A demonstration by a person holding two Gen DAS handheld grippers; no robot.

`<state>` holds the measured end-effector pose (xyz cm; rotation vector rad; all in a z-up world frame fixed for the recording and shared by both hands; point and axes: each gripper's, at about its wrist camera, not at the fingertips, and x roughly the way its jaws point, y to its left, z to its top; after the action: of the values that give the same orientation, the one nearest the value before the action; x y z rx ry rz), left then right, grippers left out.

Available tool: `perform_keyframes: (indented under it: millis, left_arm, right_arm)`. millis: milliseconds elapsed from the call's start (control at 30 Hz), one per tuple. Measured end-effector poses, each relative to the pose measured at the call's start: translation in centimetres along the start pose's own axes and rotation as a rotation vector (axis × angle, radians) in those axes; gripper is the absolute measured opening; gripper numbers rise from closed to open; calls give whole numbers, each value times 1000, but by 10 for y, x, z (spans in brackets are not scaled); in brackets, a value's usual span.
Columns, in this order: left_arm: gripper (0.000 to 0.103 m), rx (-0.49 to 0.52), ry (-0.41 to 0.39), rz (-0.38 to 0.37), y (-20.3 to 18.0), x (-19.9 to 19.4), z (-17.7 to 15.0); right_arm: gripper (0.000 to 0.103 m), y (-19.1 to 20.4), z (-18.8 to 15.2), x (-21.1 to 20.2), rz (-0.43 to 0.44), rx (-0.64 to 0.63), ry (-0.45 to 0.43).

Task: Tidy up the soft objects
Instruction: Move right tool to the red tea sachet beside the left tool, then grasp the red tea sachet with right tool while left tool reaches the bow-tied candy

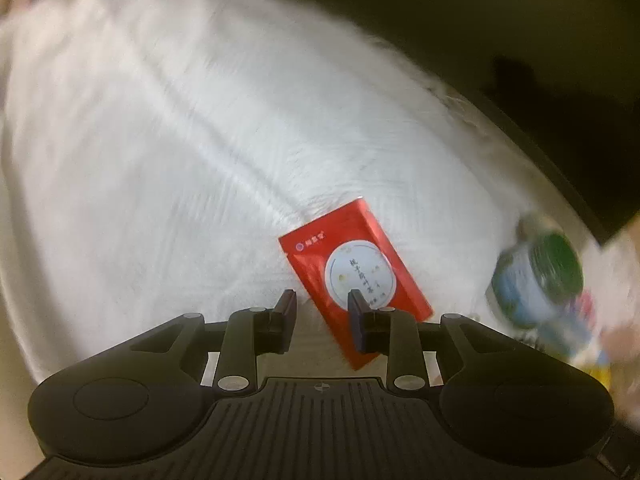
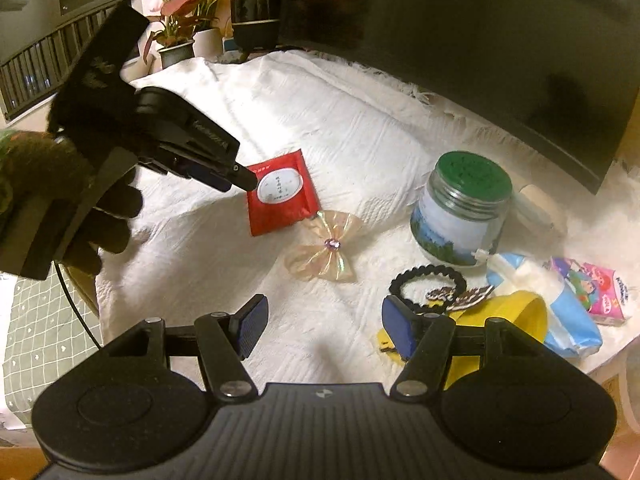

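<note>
white cloth backs left fingers narrowly parted over red sachet, right fingers wide, empty.

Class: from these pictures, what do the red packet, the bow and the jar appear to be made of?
Red packet: probably glossy foil or plastic; flat, creased, shiny.
Bow: likely sheer iridescent film or fabric; translucent, rainbow sheen.
Jar: seemingly clear glass with a green, probably plastic, lid.

The white cloth looks woven and ribbed, with a frayed fringe. The red packet is glossy foil. The jar is clear glass under a matt green plastic lid. The bow is sheer and iridescent. Both grippers are matt black plastic with ridged blue pads.
</note>
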<state>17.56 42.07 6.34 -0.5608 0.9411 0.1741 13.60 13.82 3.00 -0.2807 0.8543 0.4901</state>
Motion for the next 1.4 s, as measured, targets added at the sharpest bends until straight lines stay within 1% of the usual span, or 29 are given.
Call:
perform_keyframes:
  millis: [67, 100, 133, 233, 333, 367, 433, 467, 533, 633, 700, 767, 833, 900, 967, 1000, 1033, 1067, 1167, 1200, 1233, 1300, 1367, 1400]
  left_arm:
    - [31, -90, 18, -49, 4, 9, 4]
    - [31, -113, 26, -67, 3, 14, 5]
    - [31, -114, 30, -77, 0, 20, 5]
    - [31, -59, 20, -63, -13, 30, 8]
    - [32, 56, -5, -25, -24, 30, 10]
    - [32, 76, -13, -18, -23, 27, 8]
    - [32, 68, -28, -45, -17, 18, 5]
    - [32, 45, -39, -69, -10, 11, 2]
    - [32, 6, -62, -84, 2, 1, -5]
    - [32, -50, -105, -94, 20, -14, -13]
    - [32, -80, -150, -101, 31, -29, -15]
    - [32, -94, -192, -96, 41, -47, -20]
    - [32, -98, -220, -82, 49, -59, -25]
    - [32, -101, -227, -72, 58, -69, -30]
    - [32, -108, -224, -71, 67, -74, -34]
    - [32, -113, -221, -73, 71, -76, -37]
    - [32, -115, -219, -75, 75, -78, -40]
    - [32, -119, -219, -73, 77, -79, -42]
    - [32, -134, -219, -72, 84, -80, -47]
    - [32, -136, -217, -75, 85, -79, -47]
    - [32, -135, -215, -78, 85, -78, -47]
    - [32, -129, -208, -82, 82, -74, -48]
    - [32, -120, -198, -95, 78, -69, -48]
    - [32, -113, -192, -104, 75, -65, -48]
  right_arm:
    - [64, 2, -3, 0, 4, 2, 8]
    - [64, 3, -6, 0, 5, 3, 14]
    - [64, 4, -9, -1, 4, 2, 20]
    - [64, 9, -19, -3, -19, -18, 25]
    - [64, 12, -18, -9, -31, -44, -9]
    - [64, 12, -15, -10, -31, -45, -20]
    - [64, 11, -4, -11, -28, -36, -46]
    - [64, 10, 2, -9, -27, -34, -54]
    - [64, 10, 16, -2, -26, -52, -67]
    - [64, 23, 38, 22, -39, -128, -82]
    - [64, 35, 51, 42, -35, -169, -90]
    - [64, 49, 60, 62, -40, -209, -100]
    - [64, 66, 64, 84, -73, -269, -117]
    - [64, 80, 66, 107, -113, -334, -118]
    - [64, 90, 67, 131, -153, -389, -80]
    - [69, 92, 67, 137, -176, -398, -100]
    - [73, 92, 66, 139, -207, -404, -121]
    - [74, 91, 69, 144, -239, -406, -112]
    - [74, 79, 77, 146, -228, -354, -91]
    - [67, 77, 78, 146, -239, -363, -88]
    - [62, 76, 77, 147, -257, -387, -88]
    - [53, 72, 77, 141, -244, -394, -89]
    - [51, 68, 78, 129, -236, -373, -89]
    - [50, 63, 80, 120, -218, -361, -92]
